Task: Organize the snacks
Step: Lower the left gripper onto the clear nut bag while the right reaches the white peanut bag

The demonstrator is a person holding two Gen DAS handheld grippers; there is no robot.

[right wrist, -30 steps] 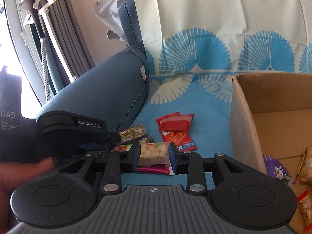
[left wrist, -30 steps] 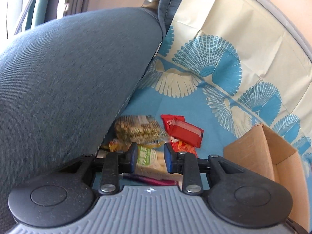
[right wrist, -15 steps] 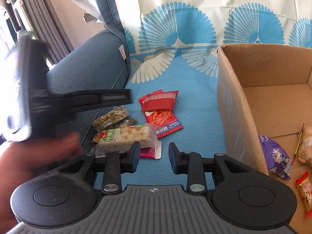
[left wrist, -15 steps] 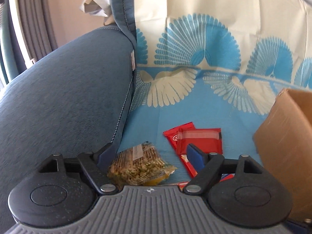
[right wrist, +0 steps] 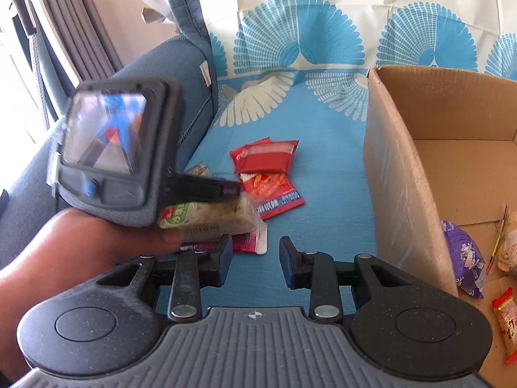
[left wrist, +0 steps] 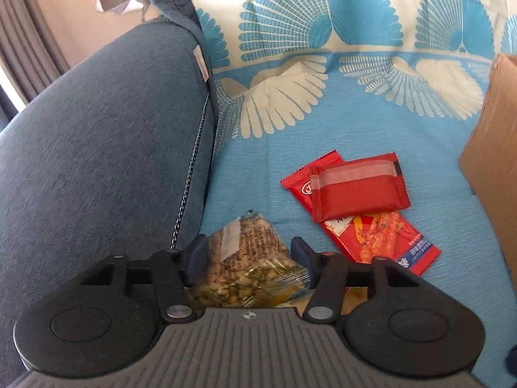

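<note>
In the left wrist view my left gripper (left wrist: 247, 258) has its fingers around a clear packet of nuts and seeds (left wrist: 245, 265) on the blue sofa cover; a gap still shows on each side. Two red packets (left wrist: 358, 190) and an orange-red packet (left wrist: 384, 236) lie to its right. In the right wrist view my right gripper (right wrist: 255, 257) is open and empty above the cover. The left gripper's body (right wrist: 113, 152) is at the left, over a green-and-white rice bar (right wrist: 206, 215). The cardboard box (right wrist: 387, 168) stands at the right.
The blue sofa armrest (left wrist: 97, 148) rises at the left. A pink packet (right wrist: 248, 242) lies under the rice bar. Inside the box are a purple packet (right wrist: 465, 255) and other small snacks (right wrist: 507, 320). The box wall (left wrist: 491, 161) shows in the left view.
My left gripper has narrowed around the nut packet and come lower over it. The right gripper has pulled back and up, leaving the rice bar it was near.
</note>
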